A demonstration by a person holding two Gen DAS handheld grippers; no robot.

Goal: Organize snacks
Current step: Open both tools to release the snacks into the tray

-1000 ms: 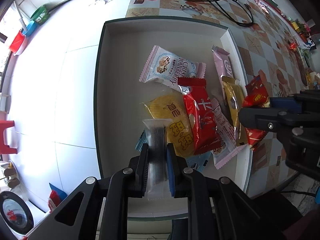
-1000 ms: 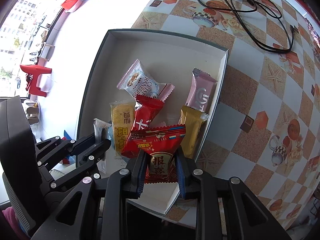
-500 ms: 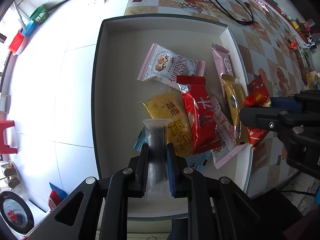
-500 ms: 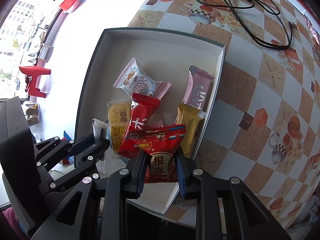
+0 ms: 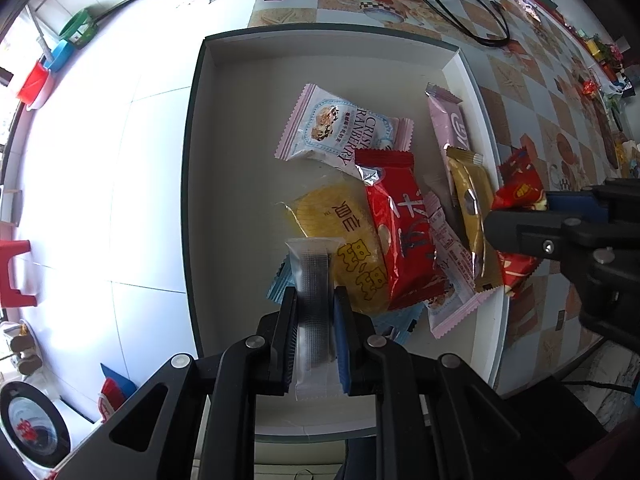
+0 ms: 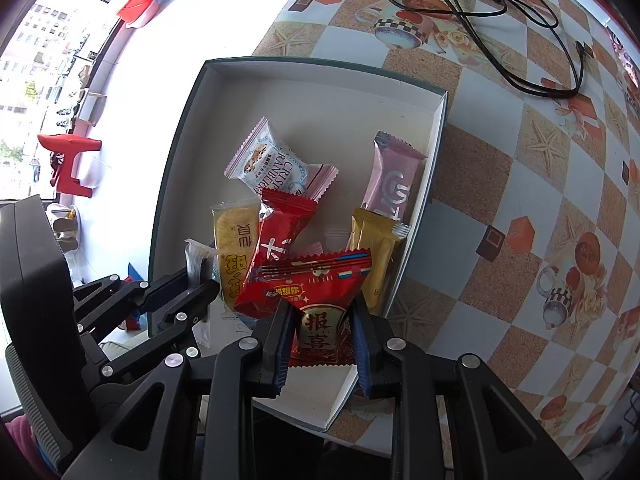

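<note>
A shallow white box [image 5: 332, 64] [image 6: 320, 92] with a dark rim holds several snack packs: a cranberry biscuit pack [image 5: 344, 130] [image 6: 266, 164], a yellow cracker pack [image 5: 344, 236], a long red pack [image 5: 404, 236], a pink bar [image 6: 394, 178] and a gold bar [image 5: 472, 204] [image 6: 374, 248]. Above the box's near left part, my left gripper [image 5: 314, 300] [image 6: 200, 276] is shut on a clear packet with a dark strip [image 5: 312, 280]. My right gripper [image 6: 322, 320] [image 5: 516, 216] is shut on a red snack packet [image 6: 320, 292] [image 5: 520, 188] over the box's near right edge.
The box lies at the left edge of a table with a checkered patterned cloth [image 6: 520, 200]. A black cable [image 6: 500, 12] lies on the cloth beyond the box. Left of the table, a white tiled floor [image 5: 100, 160] lies below, with a red stool [image 6: 70, 160] on it.
</note>
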